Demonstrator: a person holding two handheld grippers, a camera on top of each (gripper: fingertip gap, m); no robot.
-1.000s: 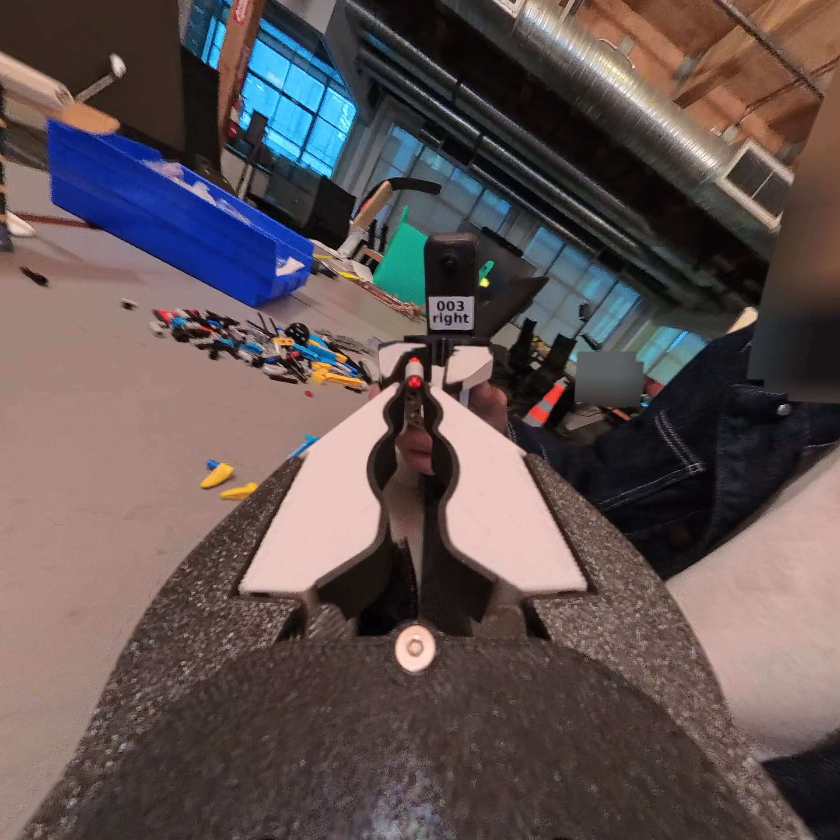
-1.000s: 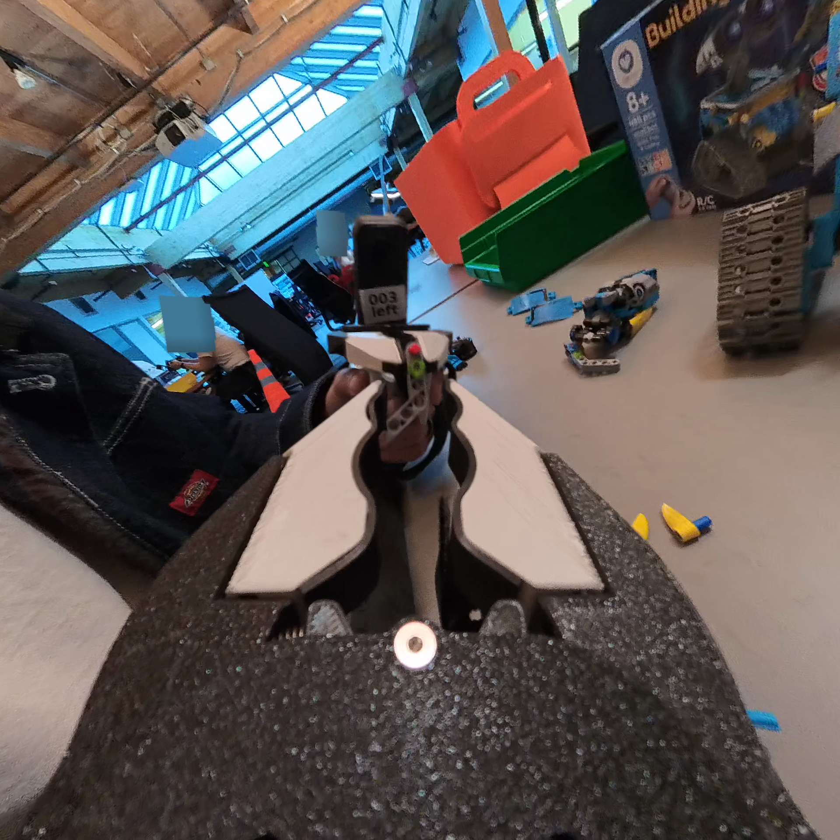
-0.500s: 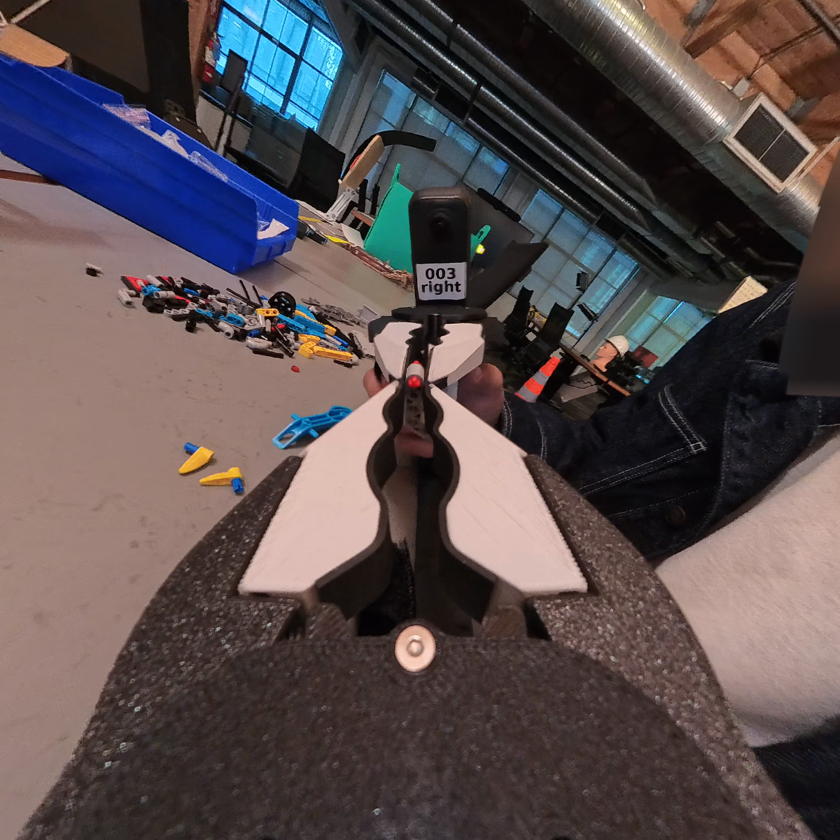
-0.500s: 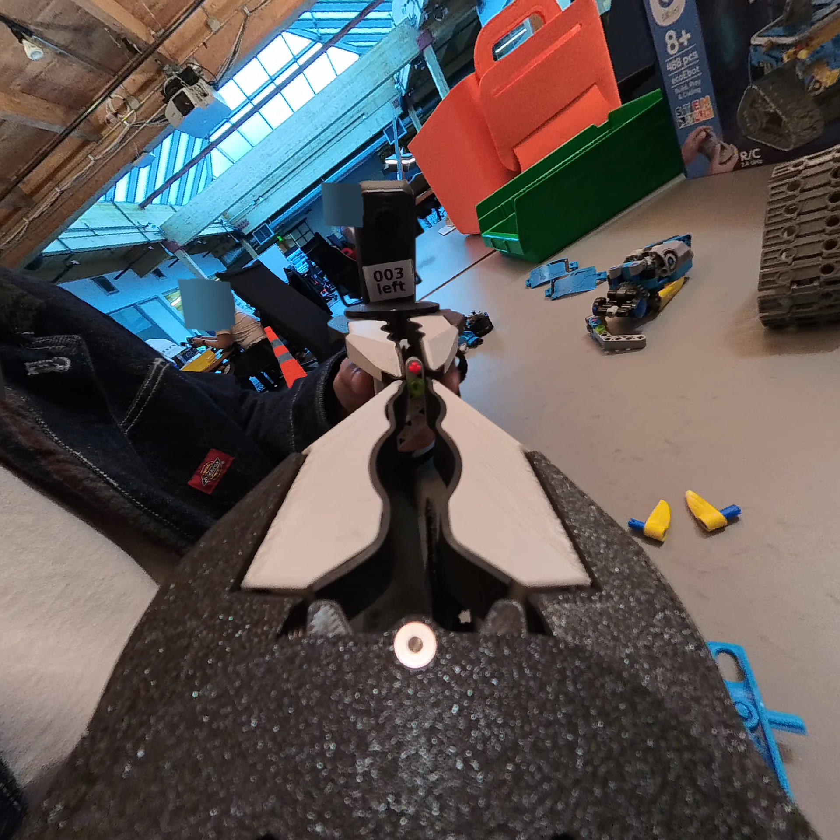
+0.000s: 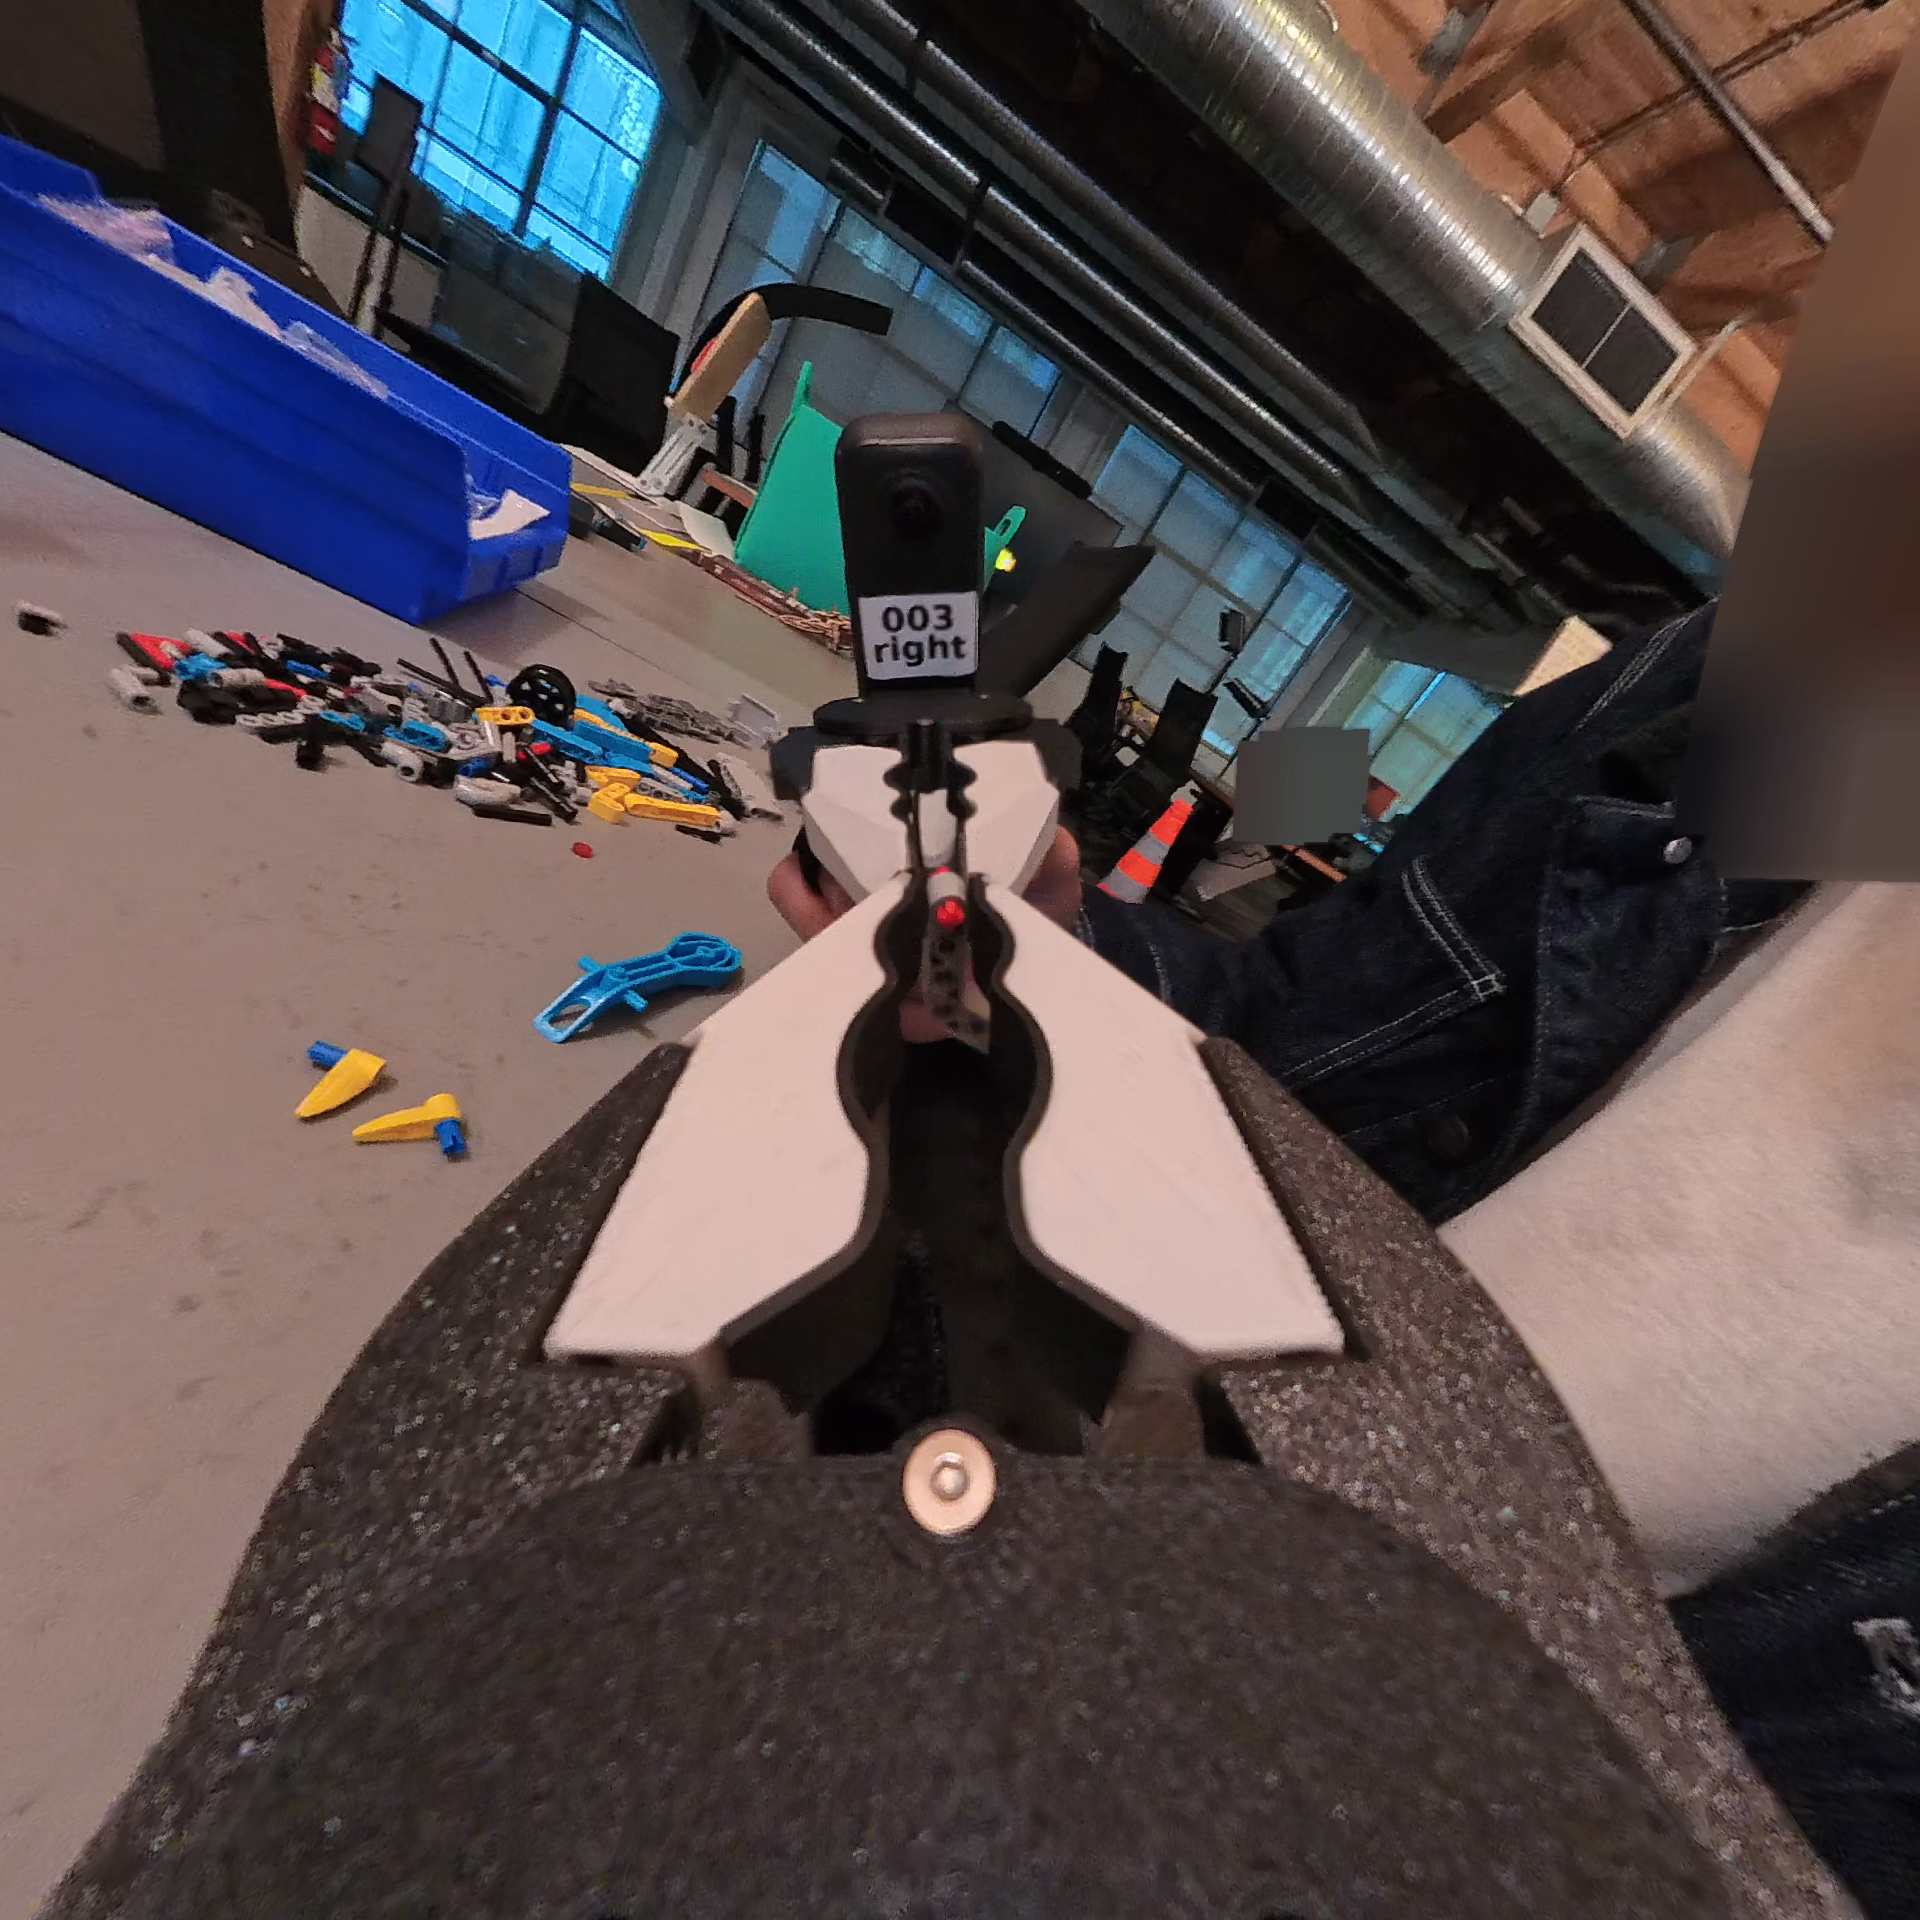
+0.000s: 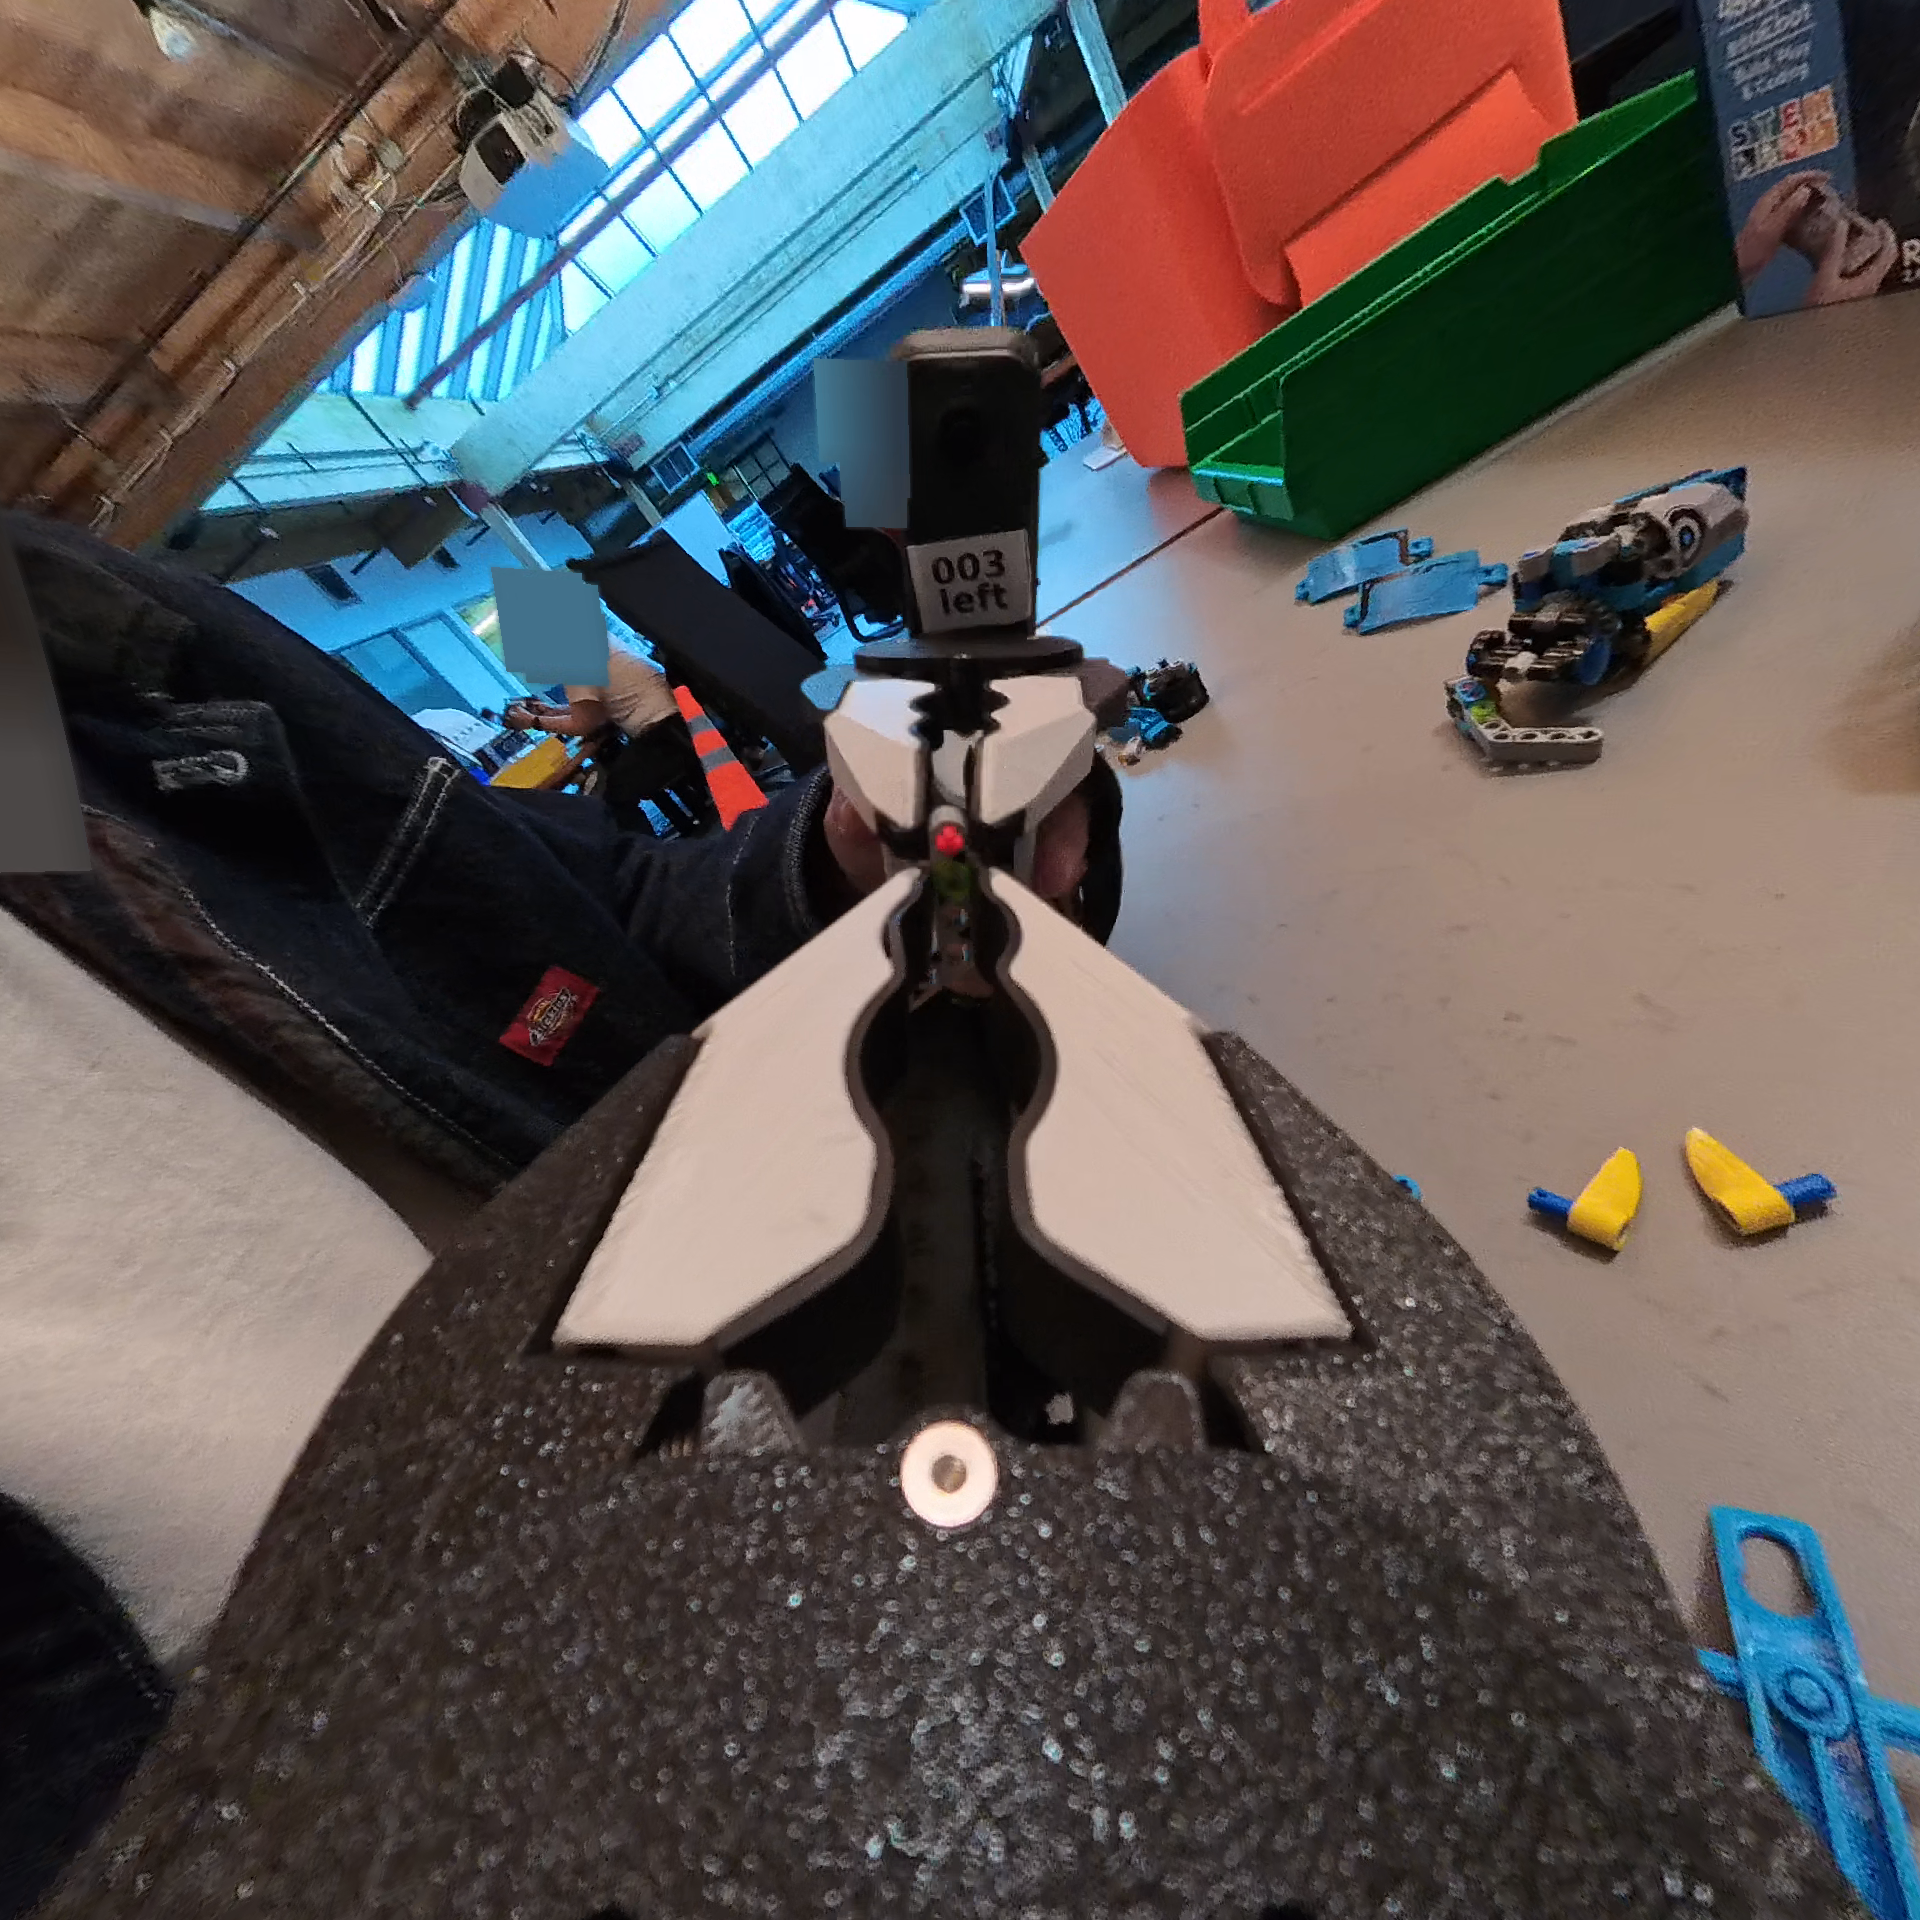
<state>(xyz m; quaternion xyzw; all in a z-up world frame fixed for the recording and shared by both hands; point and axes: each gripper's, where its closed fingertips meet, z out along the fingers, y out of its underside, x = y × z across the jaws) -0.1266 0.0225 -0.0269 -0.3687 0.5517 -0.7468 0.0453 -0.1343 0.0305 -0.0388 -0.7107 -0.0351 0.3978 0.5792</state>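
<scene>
Left gripper [image 5: 945, 920] and right gripper [image 6: 951, 899] are held tip to tip above the table [image 5: 156, 1195]. A small grey beam [image 5: 951, 971] with a red pin [image 5: 945, 912] is pinched between both. Each pair of fingers is nearly closed on it; who bears the load cannot be told. Two yellow wedges [image 5: 379, 1101] and a blue part [image 5: 644, 977] are seen nearby. A pile of loose parts [image 5: 436, 727], blue bin [image 5: 260, 436], green bin [image 6: 1455, 395] and half-built model [image 6: 1590, 623] sit well apart. Nothing lies between the tips but the beam.

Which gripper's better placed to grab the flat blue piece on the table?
Left, probably. The flat blue piece lies beside the tips of the left gripper, but back beside the body of the right gripper. Both are shut on the grey beam, so either must release first.
</scene>
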